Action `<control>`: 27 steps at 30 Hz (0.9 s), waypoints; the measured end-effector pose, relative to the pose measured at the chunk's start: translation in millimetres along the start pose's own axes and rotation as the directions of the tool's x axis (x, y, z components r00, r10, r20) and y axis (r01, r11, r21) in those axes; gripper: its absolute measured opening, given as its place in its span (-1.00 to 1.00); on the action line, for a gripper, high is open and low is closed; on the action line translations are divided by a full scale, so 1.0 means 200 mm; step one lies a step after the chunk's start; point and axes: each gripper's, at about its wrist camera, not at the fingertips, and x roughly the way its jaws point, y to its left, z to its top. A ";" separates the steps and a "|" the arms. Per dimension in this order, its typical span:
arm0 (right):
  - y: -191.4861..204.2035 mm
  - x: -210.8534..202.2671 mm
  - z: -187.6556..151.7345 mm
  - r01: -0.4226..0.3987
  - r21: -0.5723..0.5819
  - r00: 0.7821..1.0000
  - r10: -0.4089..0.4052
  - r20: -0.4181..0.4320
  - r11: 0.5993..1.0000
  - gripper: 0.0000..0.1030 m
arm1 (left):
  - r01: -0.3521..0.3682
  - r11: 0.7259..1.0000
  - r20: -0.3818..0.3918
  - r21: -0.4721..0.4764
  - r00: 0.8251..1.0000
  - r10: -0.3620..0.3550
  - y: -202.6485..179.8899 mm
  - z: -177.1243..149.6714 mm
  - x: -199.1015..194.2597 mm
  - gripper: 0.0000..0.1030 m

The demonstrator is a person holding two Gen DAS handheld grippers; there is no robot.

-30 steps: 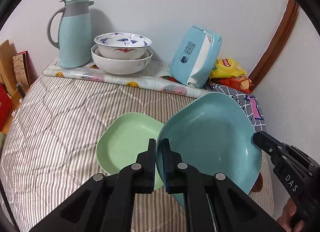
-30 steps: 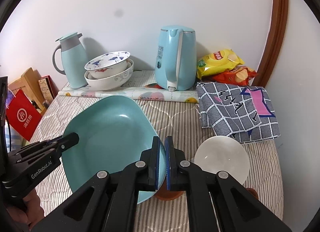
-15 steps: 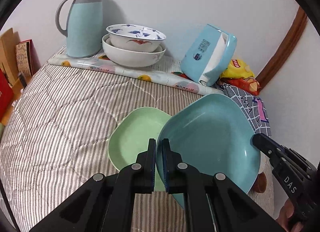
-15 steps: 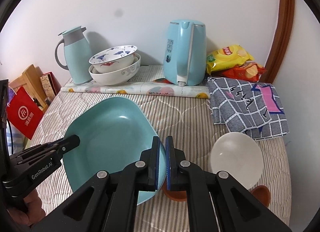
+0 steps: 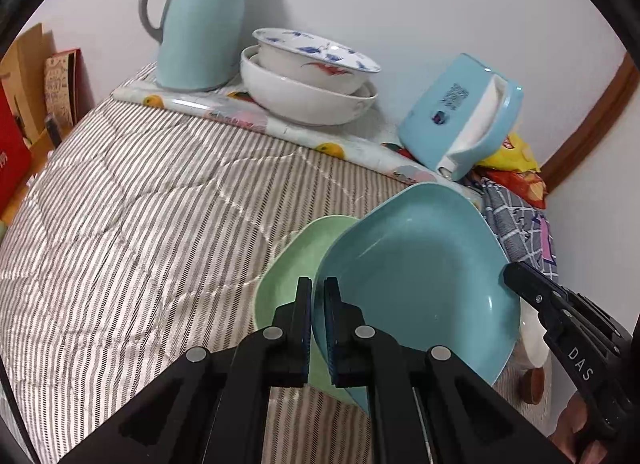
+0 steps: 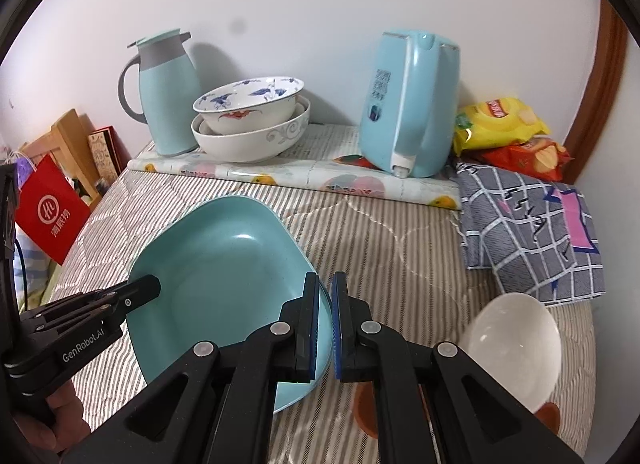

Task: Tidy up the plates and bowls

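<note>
A teal square plate (image 5: 416, 284) (image 6: 224, 276) is held tilted between both grippers. My left gripper (image 5: 318, 304) is shut on its left rim, and my right gripper (image 6: 325, 300) is shut on its right rim. Under the teal plate's left side a light green plate (image 5: 292, 264) lies on the striped quilt (image 5: 140, 224). Two nested bowls (image 5: 308, 84) (image 6: 252, 120), a blue-patterned one inside a white one, stand at the back. A white bowl (image 6: 516, 340) sits at the right on small brown dishes (image 6: 366, 408).
A teal thermos jug (image 6: 166, 92) and a light blue kettle (image 6: 412, 104) stand on a fruit-print mat (image 6: 300, 176) by the wall. Snack bags (image 6: 512, 136) and a checked cloth (image 6: 532, 232) lie at the right. A red bag (image 6: 48, 212) and boxes stand at the left.
Both grippers have carried the teal plate forward and down toward the green plate. The back bowls, jug and kettle appear larger and nearer. Both grips are unchanged.
</note>
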 end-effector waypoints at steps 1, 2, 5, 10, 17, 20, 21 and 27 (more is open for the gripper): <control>0.01 0.02 0.00 0.000 -0.004 1.000 0.000 -0.003 1.000 -0.88 | -0.001 1.000 -0.004 -0.005 1.000 0.001 0.01 0.00 0.01 -0.87; 0.01 0.04 0.01 0.000 -0.008 1.000 0.000 -0.008 1.000 -0.88 | -0.002 1.000 -0.006 -0.009 1.000 0.002 0.02 0.00 0.02 -0.87; 0.03 0.10 0.01 -0.007 -0.014 1.000 0.007 -0.023 1.000 -0.88 | -0.012 1.000 -0.015 -0.024 1.000 0.012 0.05 0.00 0.07 -0.87; 0.05 0.21 0.01 -0.019 -0.022 0.998 0.018 -0.052 1.000 -0.88 | -0.019 0.999 -0.034 -0.040 0.999 0.018 0.10 0.00 0.13 -0.87; 0.06 0.31 0.01 -0.020 -0.031 0.996 0.017 -0.082 0.999 -0.88 | -0.019 0.998 -0.061 -0.055 0.998 0.016 0.13 -0.02 0.20 -0.87; 0.06 0.32 0.01 -0.023 -0.030 0.997 0.020 -0.078 0.999 -0.87 | -0.012 0.998 -0.058 -0.059 0.998 0.008 0.14 -0.02 0.20 -0.86; 0.06 0.32 0.01 -0.022 -0.033 0.997 0.019 -0.079 0.999 -0.87 | -0.009 0.998 -0.059 -0.058 0.998 0.006 0.14 -0.02 0.20 -0.86; 0.06 0.33 0.01 -0.025 -0.040 0.996 0.021 -0.085 0.999 -0.84 | 0.000 0.998 -0.061 -0.063 0.998 -0.004 0.15 -0.03 0.18 -0.83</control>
